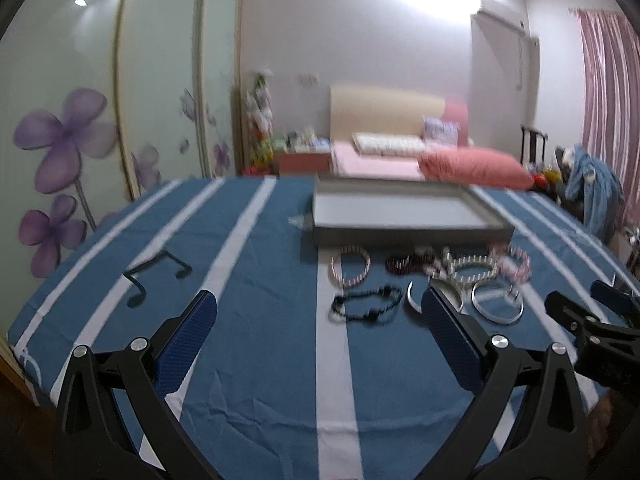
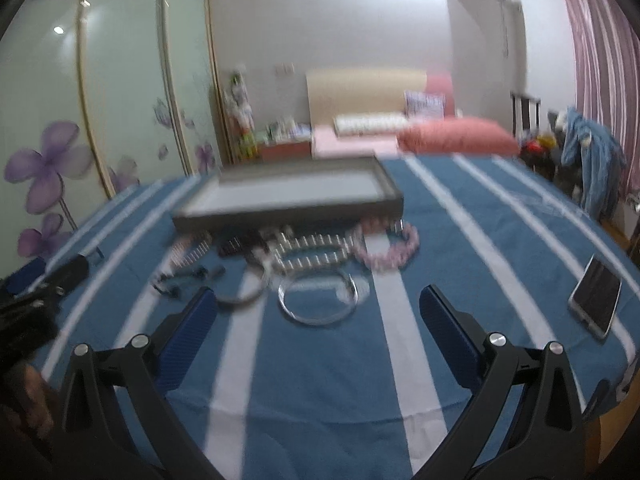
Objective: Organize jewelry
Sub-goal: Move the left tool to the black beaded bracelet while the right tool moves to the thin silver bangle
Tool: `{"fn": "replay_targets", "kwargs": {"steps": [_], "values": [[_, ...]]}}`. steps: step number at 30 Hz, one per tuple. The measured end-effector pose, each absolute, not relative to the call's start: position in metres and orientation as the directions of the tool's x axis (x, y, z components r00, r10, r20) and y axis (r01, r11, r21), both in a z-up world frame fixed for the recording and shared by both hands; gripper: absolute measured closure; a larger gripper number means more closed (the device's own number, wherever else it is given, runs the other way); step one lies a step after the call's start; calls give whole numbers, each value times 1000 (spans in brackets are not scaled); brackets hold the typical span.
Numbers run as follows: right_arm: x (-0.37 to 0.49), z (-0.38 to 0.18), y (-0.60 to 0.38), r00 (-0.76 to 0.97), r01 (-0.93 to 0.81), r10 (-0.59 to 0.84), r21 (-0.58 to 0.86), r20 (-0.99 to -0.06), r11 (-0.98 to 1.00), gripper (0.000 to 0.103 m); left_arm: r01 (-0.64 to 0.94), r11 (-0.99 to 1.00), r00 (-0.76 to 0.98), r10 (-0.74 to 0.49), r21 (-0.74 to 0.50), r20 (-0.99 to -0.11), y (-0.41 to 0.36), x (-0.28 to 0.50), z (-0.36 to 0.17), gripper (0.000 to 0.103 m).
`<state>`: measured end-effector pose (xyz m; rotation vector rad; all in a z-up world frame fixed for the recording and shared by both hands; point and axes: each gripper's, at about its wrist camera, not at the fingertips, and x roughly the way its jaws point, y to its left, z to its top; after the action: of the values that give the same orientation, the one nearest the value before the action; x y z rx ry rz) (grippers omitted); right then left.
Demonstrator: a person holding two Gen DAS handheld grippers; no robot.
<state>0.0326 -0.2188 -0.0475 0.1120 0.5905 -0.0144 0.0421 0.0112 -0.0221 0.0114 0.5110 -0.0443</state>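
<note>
I see left gripper (image 1: 318, 312) fingers apart, right gripper (image 2: 318, 308) fingers apart, both empty above bench (image 1: 260, 360); bracelets (image 1: 430, 282) beside tray (image 1: 400, 234).

We see a matt striped cotton tablecloth (image 1: 260, 360) — shiny metal bangle (image 2: 318, 300), glossy beaded bracelets (image 1: 350, 266), textured gripper pads (image 1: 186, 344).
</note>
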Motion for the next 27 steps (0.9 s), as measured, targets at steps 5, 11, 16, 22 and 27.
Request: {"fn": "replay_targets", "kwargs": {"steps": [5,11,16,22,27], "values": [[65,-81,-226,696,81,42,136,-717,987,19,110,994,779,-97,-18,-619,15,68,-35,2],[88,-97,-217,621,79,23,92,-784,993,24,150,989,716,-111,-3,-689,13,87,-47,2],[99,-98,-194,603,53,-23,11,-797,999,24,165,985,695,-83,45,-714,4,99,-50,2],[105,-91,-193,611,29,-4,18,-792,999,37,176,984,677,-94,36,-730,5,117,-51,2],[102,-87,-194,621,14,5,18,-784,1000,37,161,987,671,-95,19,-735,12,129,-52,7]]}}
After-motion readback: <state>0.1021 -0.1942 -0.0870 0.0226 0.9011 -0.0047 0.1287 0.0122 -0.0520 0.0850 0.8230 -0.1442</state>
